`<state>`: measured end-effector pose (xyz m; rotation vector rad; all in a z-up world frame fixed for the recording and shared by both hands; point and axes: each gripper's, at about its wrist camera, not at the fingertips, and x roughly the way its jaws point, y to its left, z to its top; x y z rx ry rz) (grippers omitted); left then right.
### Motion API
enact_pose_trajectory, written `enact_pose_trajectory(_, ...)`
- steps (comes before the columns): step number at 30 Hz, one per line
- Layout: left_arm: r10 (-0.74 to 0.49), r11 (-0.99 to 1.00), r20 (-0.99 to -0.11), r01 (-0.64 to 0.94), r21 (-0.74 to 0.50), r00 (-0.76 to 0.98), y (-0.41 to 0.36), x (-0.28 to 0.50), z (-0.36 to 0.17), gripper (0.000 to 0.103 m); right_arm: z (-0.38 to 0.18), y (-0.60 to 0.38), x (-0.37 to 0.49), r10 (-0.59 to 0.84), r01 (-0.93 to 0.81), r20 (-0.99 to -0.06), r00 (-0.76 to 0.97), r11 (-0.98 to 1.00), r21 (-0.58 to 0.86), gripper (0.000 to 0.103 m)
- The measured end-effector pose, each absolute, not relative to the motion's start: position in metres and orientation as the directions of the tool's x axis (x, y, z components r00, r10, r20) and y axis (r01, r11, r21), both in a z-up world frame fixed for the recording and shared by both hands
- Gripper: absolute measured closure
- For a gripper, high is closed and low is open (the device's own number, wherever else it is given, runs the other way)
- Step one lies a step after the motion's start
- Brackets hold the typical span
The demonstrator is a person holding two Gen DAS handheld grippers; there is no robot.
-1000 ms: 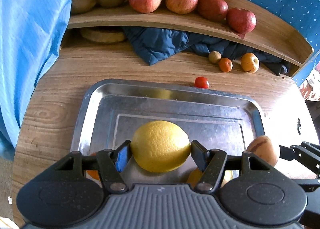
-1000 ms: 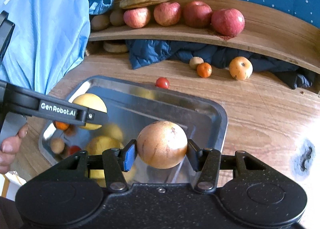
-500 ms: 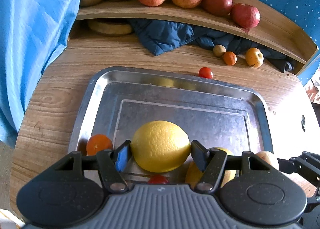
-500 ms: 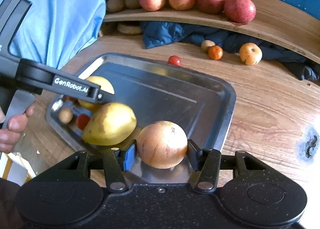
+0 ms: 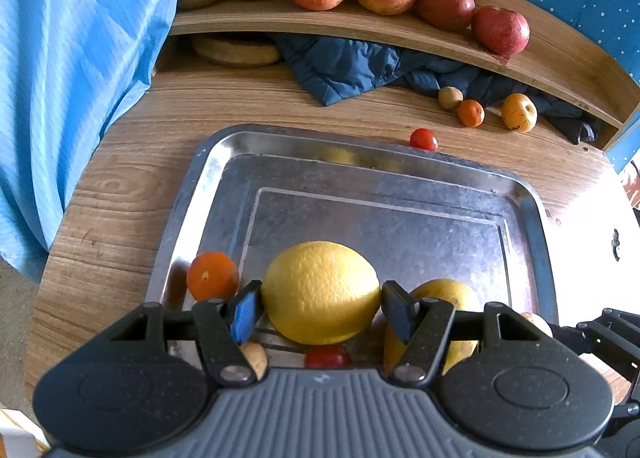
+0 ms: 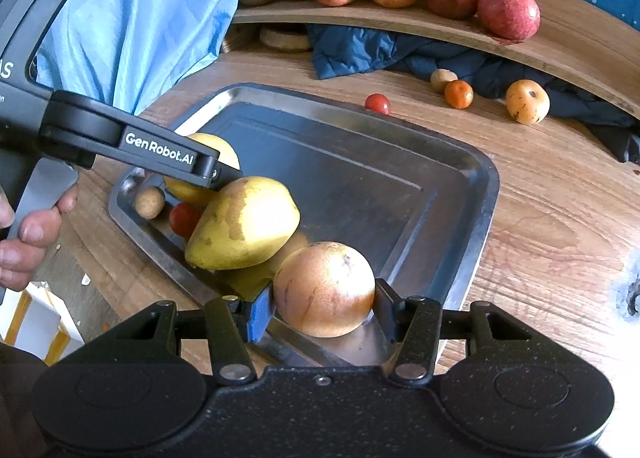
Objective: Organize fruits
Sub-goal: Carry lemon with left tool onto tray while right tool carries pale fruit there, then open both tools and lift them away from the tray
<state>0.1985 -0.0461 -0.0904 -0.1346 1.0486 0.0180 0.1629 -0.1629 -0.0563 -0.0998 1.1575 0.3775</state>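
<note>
My left gripper (image 5: 320, 304) is shut on a yellow lemon (image 5: 320, 292) low over the near end of the steel tray (image 5: 360, 161). My right gripper (image 6: 324, 304) is shut on a round orange-brown fruit (image 6: 324, 288) over the tray's near right corner (image 6: 480, 193). In the tray lie a yellow mango (image 6: 244, 221), a small orange (image 5: 212, 276), a cherry tomato (image 6: 184, 217) and a small brown fruit (image 6: 149, 201). The left gripper also shows in the right wrist view, over the lemon (image 6: 218, 151).
On the wooden table behind the tray lie a cherry tomato (image 5: 423, 139), a small brown fruit (image 5: 449, 97), a small orange (image 5: 471, 113) and a yellow apple (image 5: 519, 112). A curved shelf (image 5: 400, 33) holds several red apples, kiwis and bananas. Blue cloth (image 5: 72, 69) hangs at left.
Both grippers have drawn back toward the near end of the tray with their fruits still held. The mango, small orange and cherry tomato have come into view.
</note>
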Motion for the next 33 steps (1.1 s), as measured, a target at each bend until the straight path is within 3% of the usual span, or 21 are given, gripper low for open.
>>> enact_pose_trajectory(10,-0.025,0.992,-0.867,-0.096,-0.083,0.498,-0.047,0.194,-0.087,0.032,-0.055,-0.166,0.16,0.258,-0.358,-0.903,0.345,0.925,0.127,0.048)
enact_pose_trajectory(14,-0.014,0.992,-0.866,-0.102,-0.075,0.5,-0.046,0.19,-0.082,0.024,-0.051,-0.167,0.159,0.263,-0.364,-0.899,0.349,0.922,0.129,0.047)
enact_pose_trajectory(21,-0.01,0.994,-0.864,-0.09,-0.064,0.504,-0.047,0.179,-0.068,0.005,-0.041,-0.17,0.156,0.289,-0.389,-0.889,0.356,0.91,0.14,0.032)
enact_pose_trajectory(27,-0.011,0.997,-0.871,-0.056,-0.044,0.491,-0.046,0.164,-0.058,0.001,-0.031,-0.175,0.151,0.298,-0.39,-0.883,0.361,0.909,0.147,0.017)
enact_pose_trajectory(33,-0.041,0.998,-0.895,-0.021,-0.057,0.445,-0.043,0.147,-0.056,0.001,-0.025,-0.187,0.146,0.294,-0.379,-0.885,0.361,0.913,0.149,0.011)
